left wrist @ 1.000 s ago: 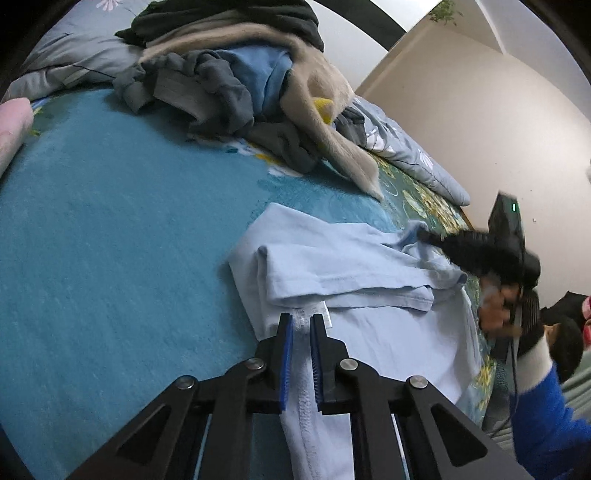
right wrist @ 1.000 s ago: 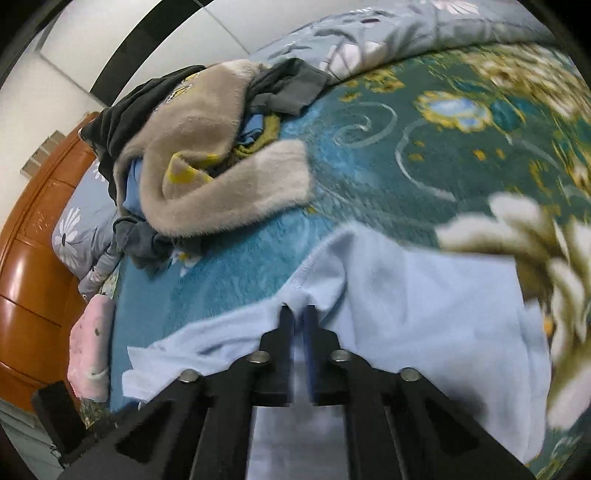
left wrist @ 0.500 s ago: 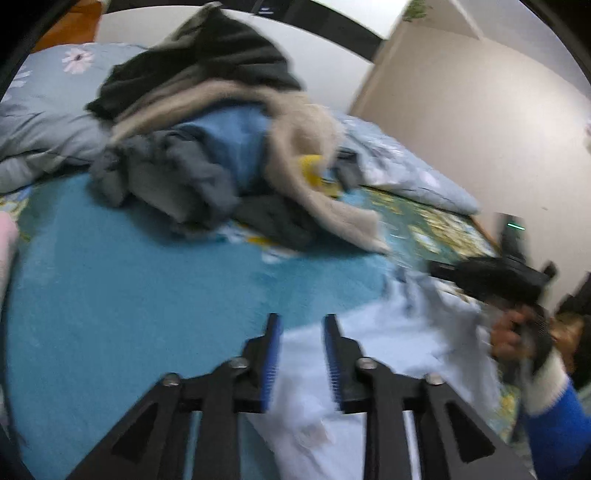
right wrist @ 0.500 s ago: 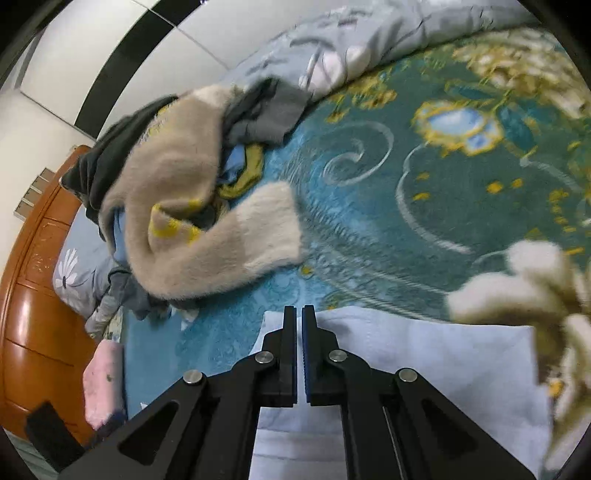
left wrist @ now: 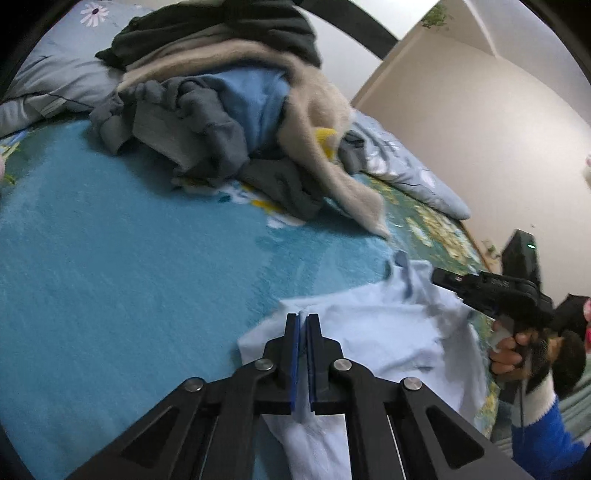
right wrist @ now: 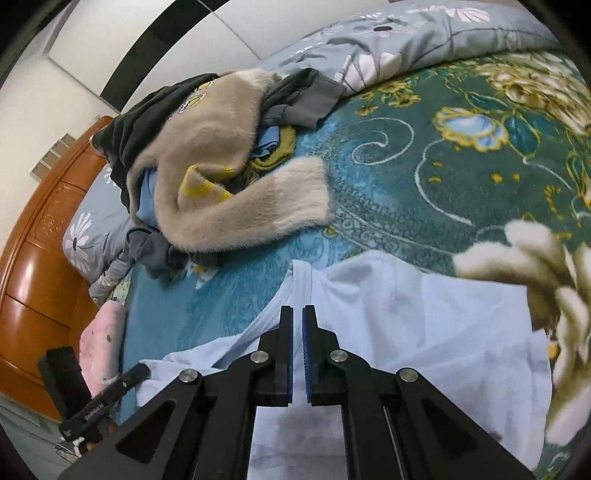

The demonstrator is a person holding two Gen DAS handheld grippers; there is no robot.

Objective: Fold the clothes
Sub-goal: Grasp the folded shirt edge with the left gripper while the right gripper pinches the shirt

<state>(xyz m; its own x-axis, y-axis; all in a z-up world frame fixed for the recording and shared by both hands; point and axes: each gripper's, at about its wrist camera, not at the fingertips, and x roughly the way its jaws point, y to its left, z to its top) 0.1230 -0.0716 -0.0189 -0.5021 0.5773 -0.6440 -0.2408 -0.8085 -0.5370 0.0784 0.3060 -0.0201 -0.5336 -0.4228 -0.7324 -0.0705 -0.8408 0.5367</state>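
Observation:
A pale blue shirt (left wrist: 384, 332) lies on the blue floral blanket (left wrist: 110, 258); it also shows in the right wrist view (right wrist: 406, 314). My left gripper (left wrist: 303, 317) is shut on the shirt's near-left edge, with fabric pinched between the blue pads. My right gripper (right wrist: 297, 310) is shut on the shirt's neckline edge; it shows in the left wrist view (left wrist: 436, 275) at the shirt's far right corner, which stands lifted and bunched.
A pile of clothes (left wrist: 229, 99) with a beige fuzzy sweater (right wrist: 221, 177) sits at the head of the bed. A pink folded item (right wrist: 101, 339) lies by the wooden headboard (right wrist: 40, 258). A grey floral quilt (right wrist: 406, 33) lines the far edge.
The left gripper, open half a second ago, has shut on the shirt's edge. Both grippers have pulled the shirt back toward the near edge of the bed.

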